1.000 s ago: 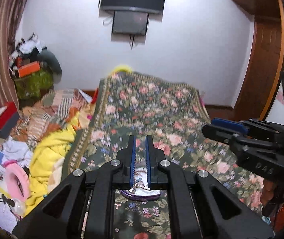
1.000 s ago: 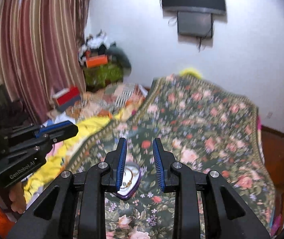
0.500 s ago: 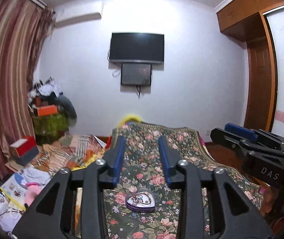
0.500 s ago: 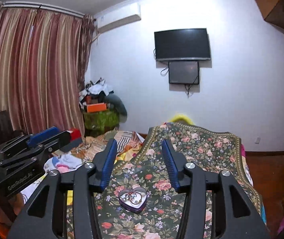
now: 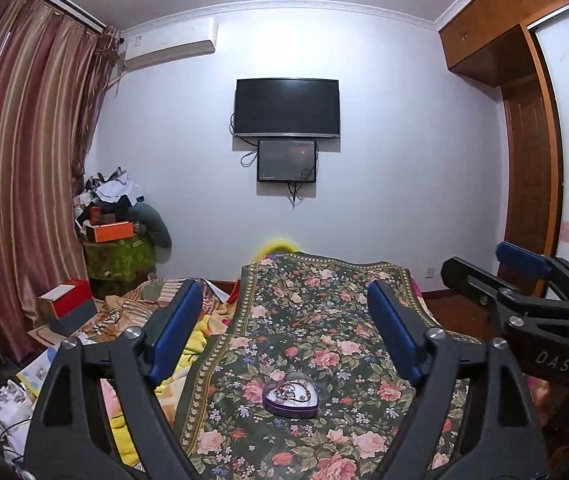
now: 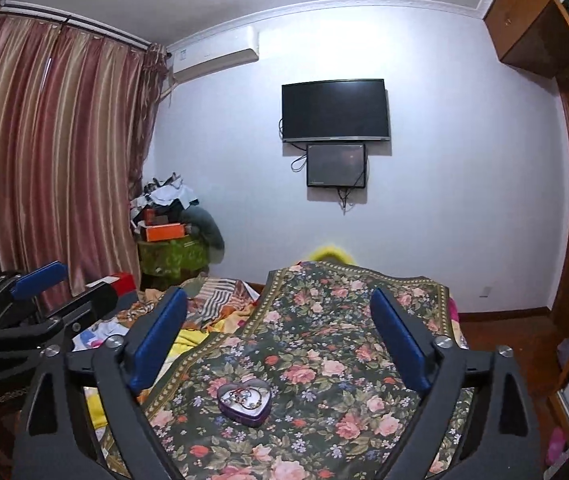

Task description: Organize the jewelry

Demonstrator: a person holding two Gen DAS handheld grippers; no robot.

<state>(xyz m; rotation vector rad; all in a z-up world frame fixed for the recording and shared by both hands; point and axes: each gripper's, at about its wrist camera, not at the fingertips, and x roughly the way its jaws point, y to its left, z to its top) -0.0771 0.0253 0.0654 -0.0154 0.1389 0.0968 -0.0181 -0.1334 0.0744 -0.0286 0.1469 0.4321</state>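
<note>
Left gripper (image 5: 284, 324): released, jaws spread wide, nothing between the blue pads (image 5: 174, 332). Held above the bed, not touching anything.
Right gripper (image 6: 280, 328): same, released and wide apart, empty. It also shows at the right edge of the left wrist view, and the left one at the left edge of the right wrist view, so the two sit side by side.
Heart-shaped box (image 5: 290, 394): purple, lidless, lying flat on the floral bedspread (image 5: 324, 292), centred under both grippers, apart from the fingertips. Jewelry (image 5: 292, 389) is piled inside it on a white lining: chain and beads, individual pieces too small to tell.
Left of the bedspread: a yellow blanket (image 5: 200, 330) and striped cloth (image 6: 220, 300), rumpled.
Further back left: a red box (image 5: 70, 302), then a cluttered stand with an orange box (image 5: 112, 231), beside striped curtains (image 5: 16, 160).
Far wall: TV (image 5: 286, 107), a smaller screen (image 5: 286, 161) just below it, AC unit (image 5: 170, 46) upper left. Wooden wardrobe (image 5: 524, 152) on the right.
</note>
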